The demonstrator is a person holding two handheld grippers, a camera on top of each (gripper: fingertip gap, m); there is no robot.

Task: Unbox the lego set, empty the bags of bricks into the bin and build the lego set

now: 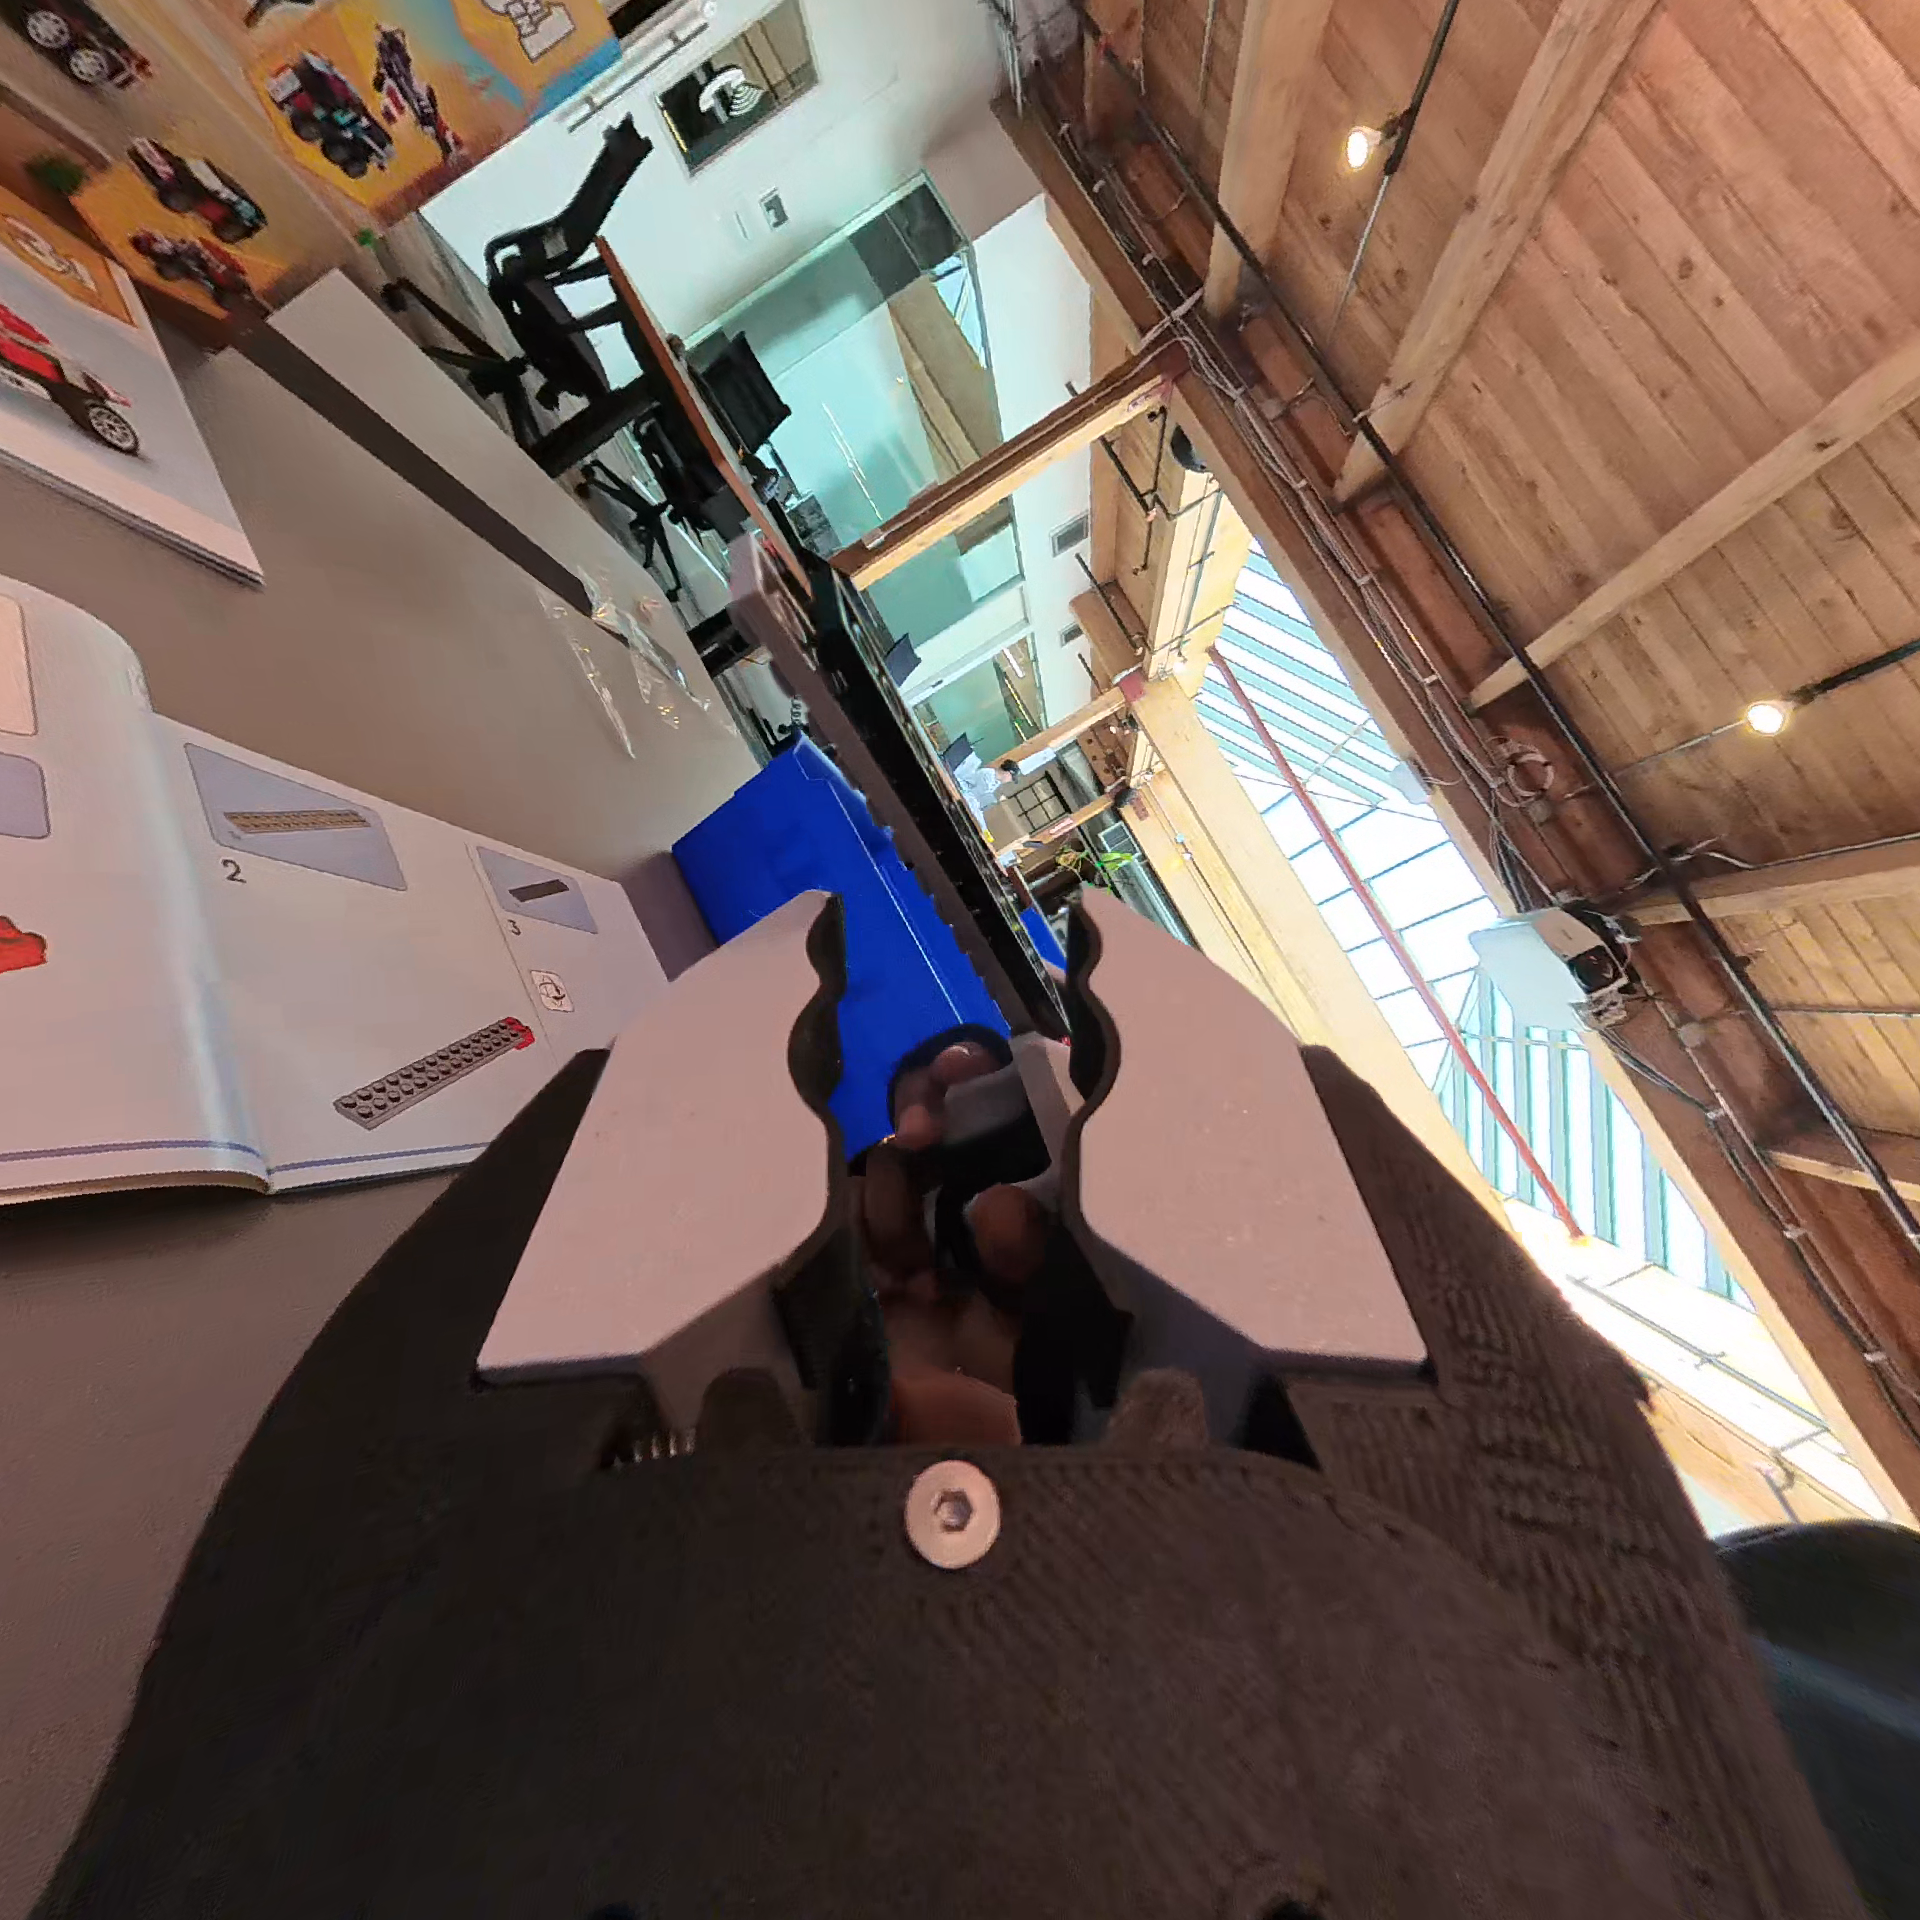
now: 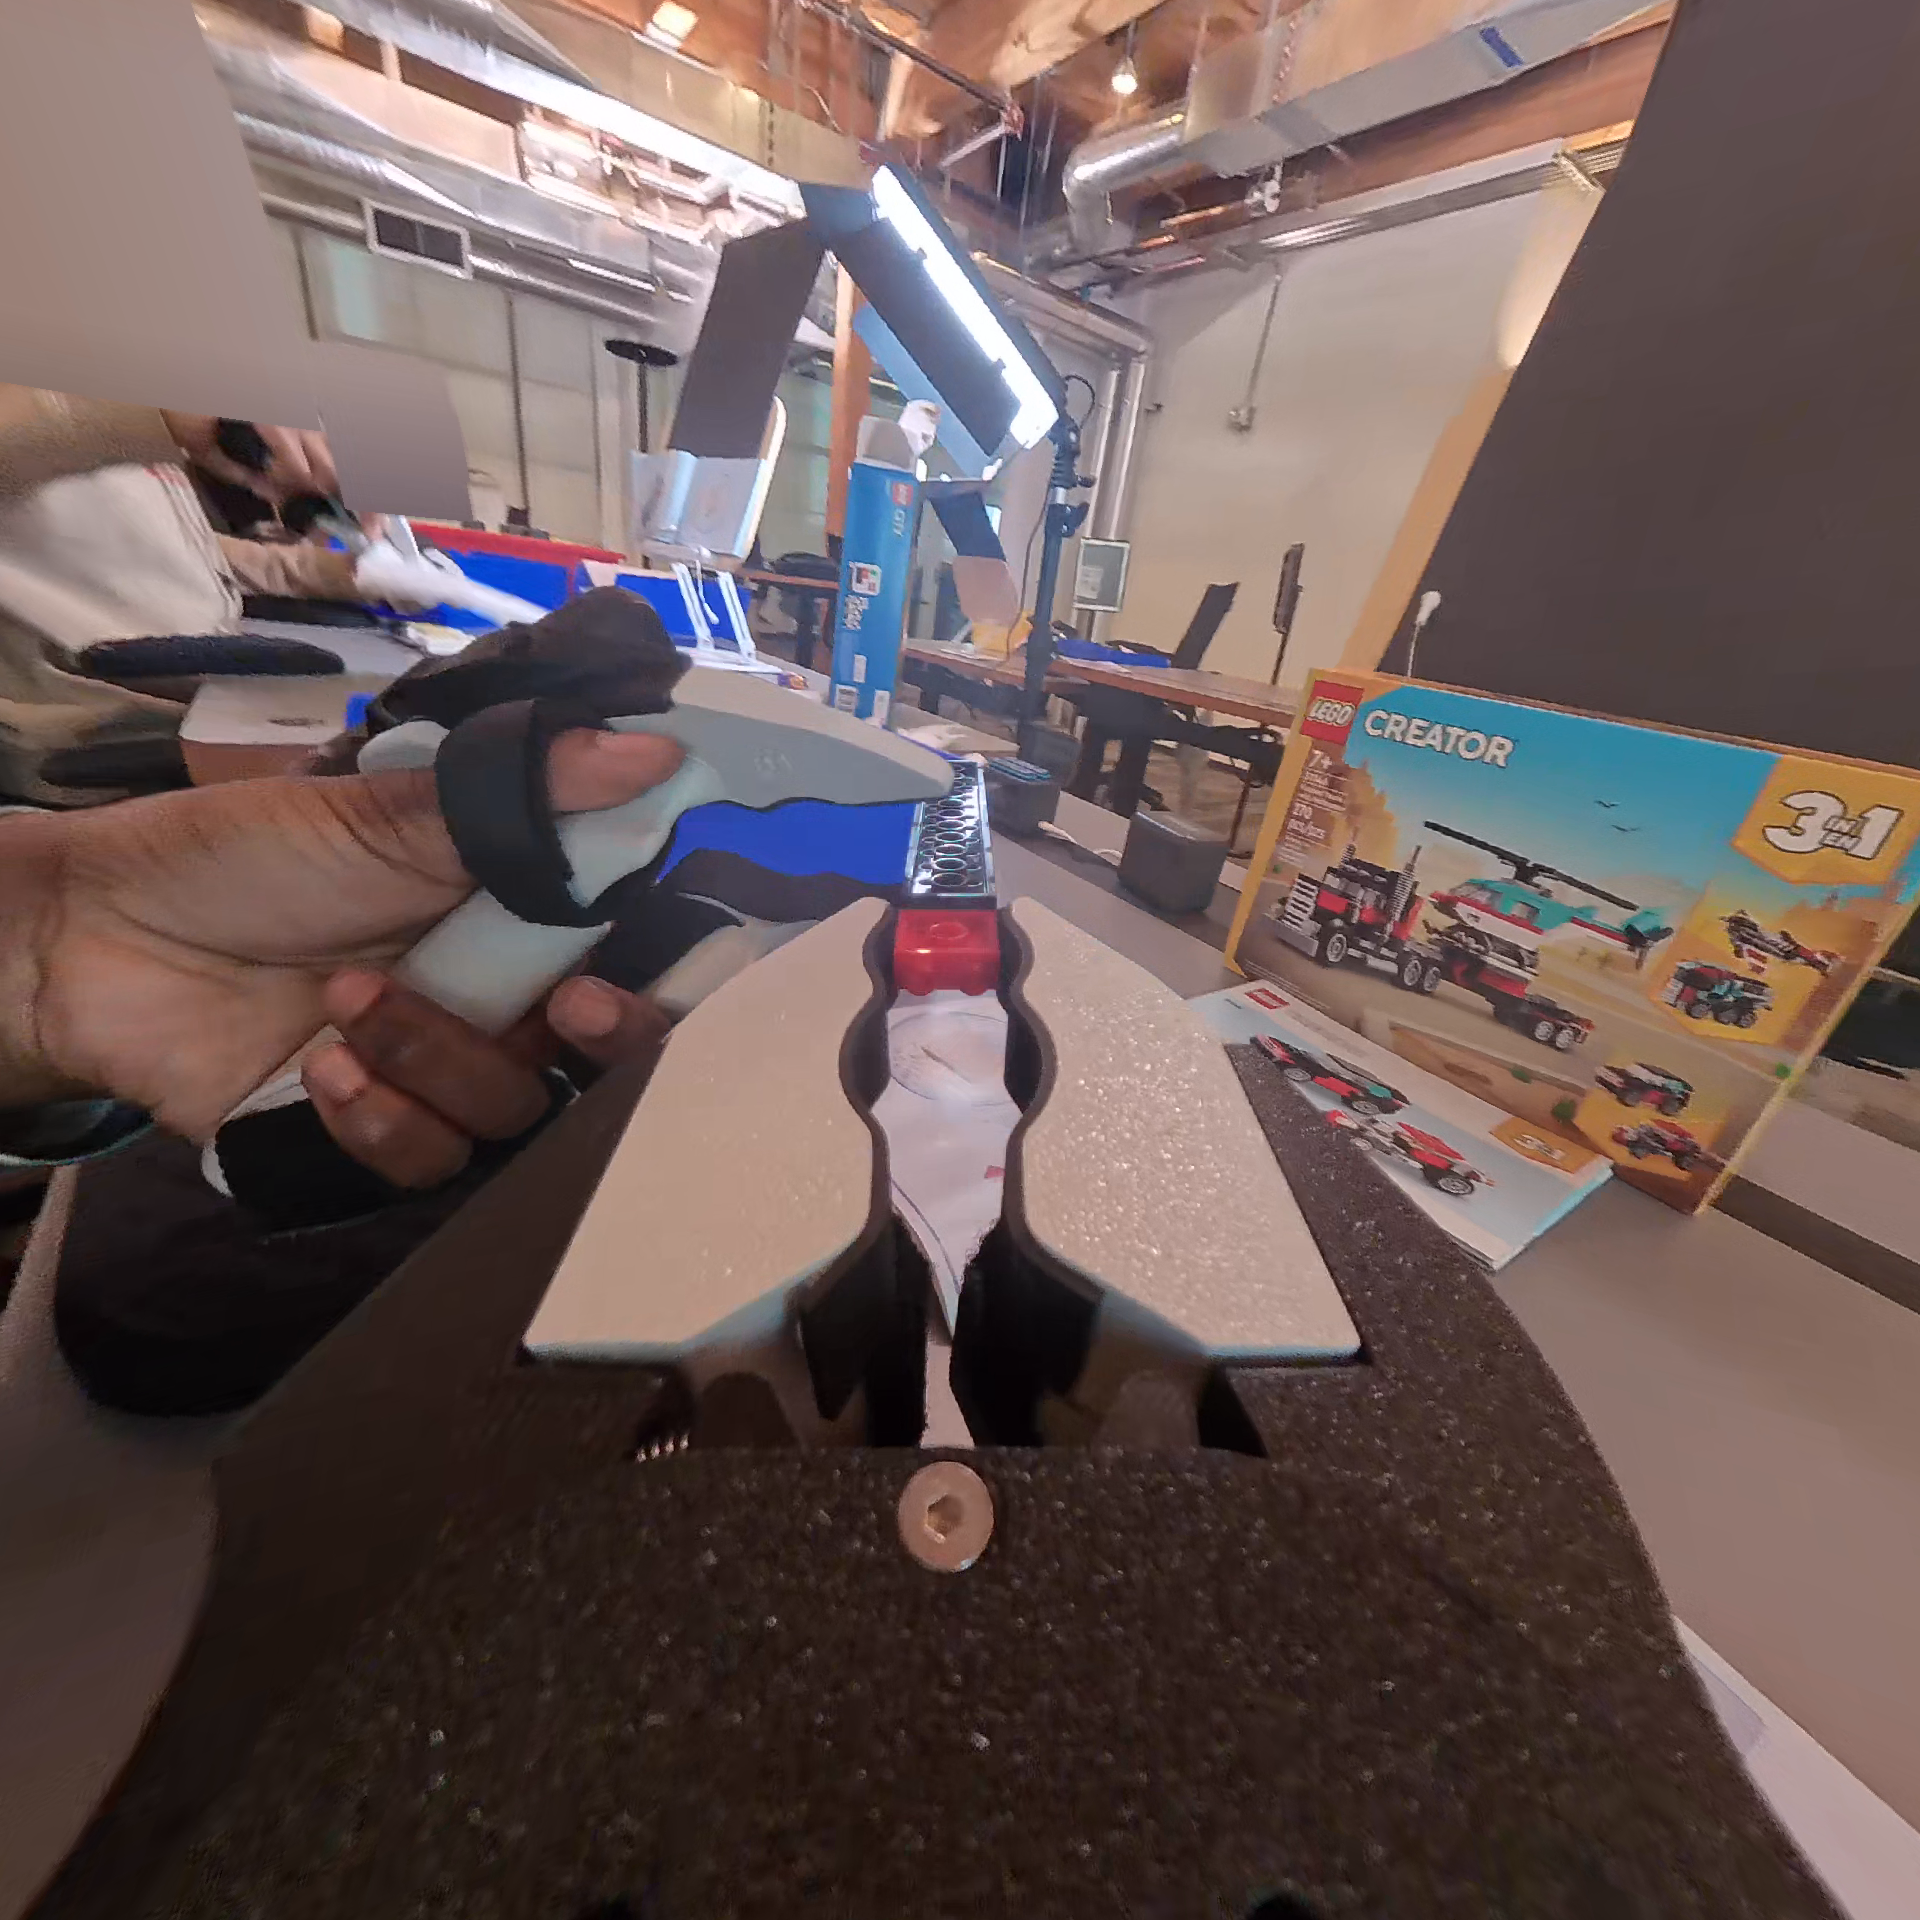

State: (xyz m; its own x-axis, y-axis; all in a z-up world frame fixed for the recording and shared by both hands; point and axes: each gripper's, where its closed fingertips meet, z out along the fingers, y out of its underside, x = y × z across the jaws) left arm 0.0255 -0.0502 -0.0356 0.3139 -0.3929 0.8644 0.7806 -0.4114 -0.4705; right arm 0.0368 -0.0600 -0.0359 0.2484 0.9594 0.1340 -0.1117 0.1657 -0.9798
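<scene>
My right gripper [image 2: 945,935] is shut on a red brick [image 2: 940,951] at the near end of a long black plate [image 2: 951,831], held above the table. The plate [image 1: 894,790] runs away between the fingertips of my left gripper [image 1: 956,956], close to its right finger. The left jaws stand wide apart, with the blue bin [image 1: 831,862] showing through the gap. In the right wrist view, the left gripper's upper finger [image 2: 810,764] reaches over the plate's far end. An open instruction booklet [image 1: 312,987] lies on the table.
The set's box [image 2: 1558,914] stands at the right with a second booklet [image 2: 1403,1112] in front of it. Empty clear bags [image 1: 623,655] lie beyond the open booklet. Another person [image 2: 104,561] works at the far left, near a tall blue box [image 2: 873,582]. Less than 4 cm separates the two grippers' tips.
</scene>
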